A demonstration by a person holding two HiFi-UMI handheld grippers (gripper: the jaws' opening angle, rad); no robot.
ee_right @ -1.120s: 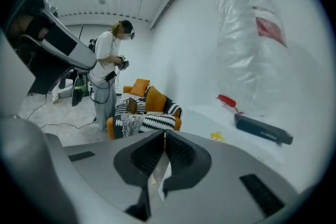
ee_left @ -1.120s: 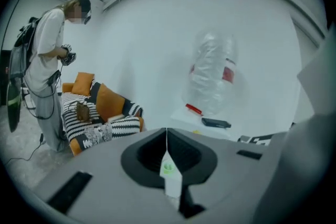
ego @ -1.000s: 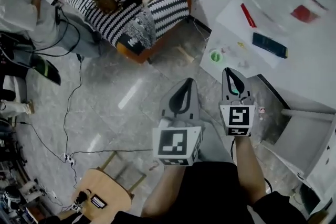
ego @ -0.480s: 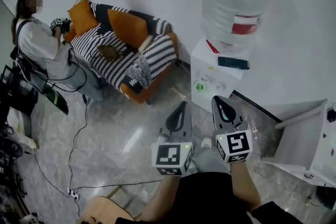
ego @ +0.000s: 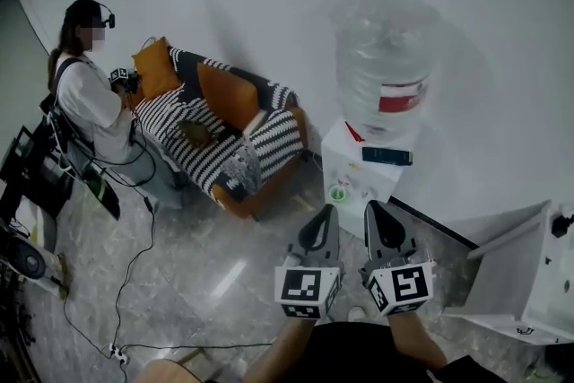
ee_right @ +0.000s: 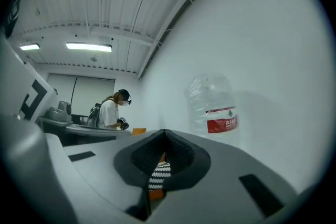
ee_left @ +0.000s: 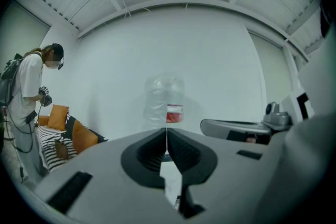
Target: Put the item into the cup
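My left gripper (ee_left: 167, 136) had its fingers clenched together with nothing between them, and my right gripper (ee_right: 164, 136) was clenched just the same, empty. I held both side by side above the floor (ego: 206, 274). The green cup (ego: 338, 193) stood on the white stand (ego: 352, 159) under the big water bottle (ego: 386, 58), just past my left fingertips and apart from them. Small bits lay near the cup, too small for me to tell which was the item. A striped sofa (ego: 215, 148) stood off to the left.
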